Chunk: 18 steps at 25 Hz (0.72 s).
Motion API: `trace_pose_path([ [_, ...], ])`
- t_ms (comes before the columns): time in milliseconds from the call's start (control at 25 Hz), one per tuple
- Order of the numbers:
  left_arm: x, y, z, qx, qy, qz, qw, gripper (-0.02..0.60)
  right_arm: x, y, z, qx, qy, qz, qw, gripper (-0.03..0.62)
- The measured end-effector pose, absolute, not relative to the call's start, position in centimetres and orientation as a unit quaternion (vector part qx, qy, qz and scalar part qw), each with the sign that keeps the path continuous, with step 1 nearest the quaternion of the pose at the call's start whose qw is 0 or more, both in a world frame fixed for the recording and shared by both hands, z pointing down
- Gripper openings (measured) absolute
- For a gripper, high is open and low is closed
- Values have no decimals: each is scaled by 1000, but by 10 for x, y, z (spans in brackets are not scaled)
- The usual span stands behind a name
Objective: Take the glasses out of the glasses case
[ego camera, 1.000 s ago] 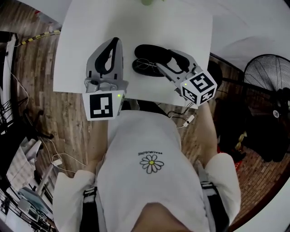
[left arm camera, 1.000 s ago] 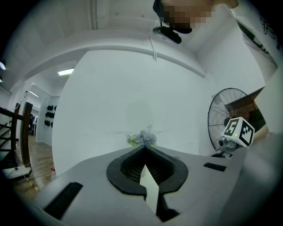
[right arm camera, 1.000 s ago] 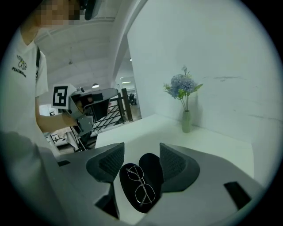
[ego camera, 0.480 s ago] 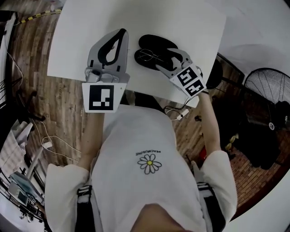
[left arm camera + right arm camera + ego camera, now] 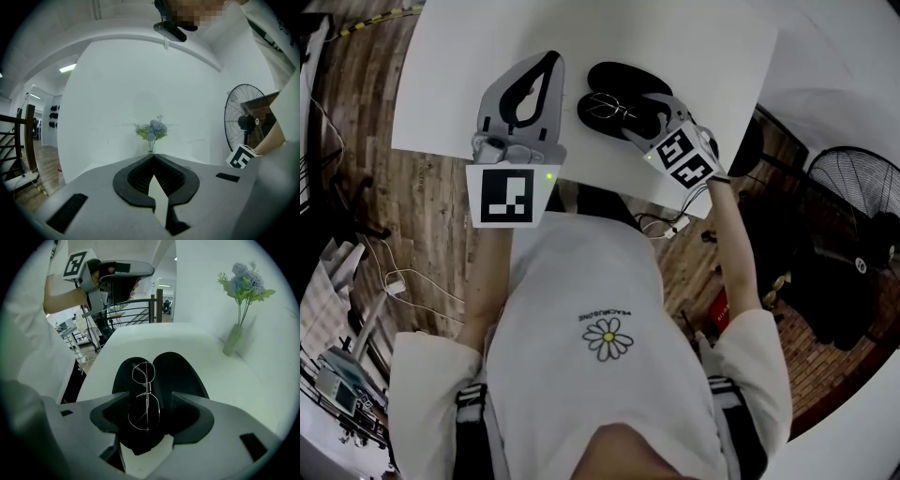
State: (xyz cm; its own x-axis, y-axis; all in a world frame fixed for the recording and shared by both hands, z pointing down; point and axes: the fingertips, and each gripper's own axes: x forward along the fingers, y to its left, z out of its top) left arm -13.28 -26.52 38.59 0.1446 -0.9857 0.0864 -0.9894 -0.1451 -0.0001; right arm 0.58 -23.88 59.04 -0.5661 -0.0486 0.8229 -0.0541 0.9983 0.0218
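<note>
Hovering over an open black glasses case at centre frame, the right gripper has its jaws spread wide, having just been opening. They flank the wire-framed glasses lying inside the case without touching them. At upper left of the head view, over the white table, the left gripper is clenched on nothing.

No text reads clearly. The white cotton T-shirt bears one line of tiny upside-down print just above its daisy emblem, too small to make out. The black-and-white square markers above the daisy are patterns, not letters.
</note>
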Motion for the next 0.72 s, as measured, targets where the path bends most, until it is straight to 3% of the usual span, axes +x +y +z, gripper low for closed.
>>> trace_pose_path([
  [720, -133, -264, 395, 754, -654, 43, 35, 17, 4, -241, 597, 49, -880, -15, 472, 209],
])
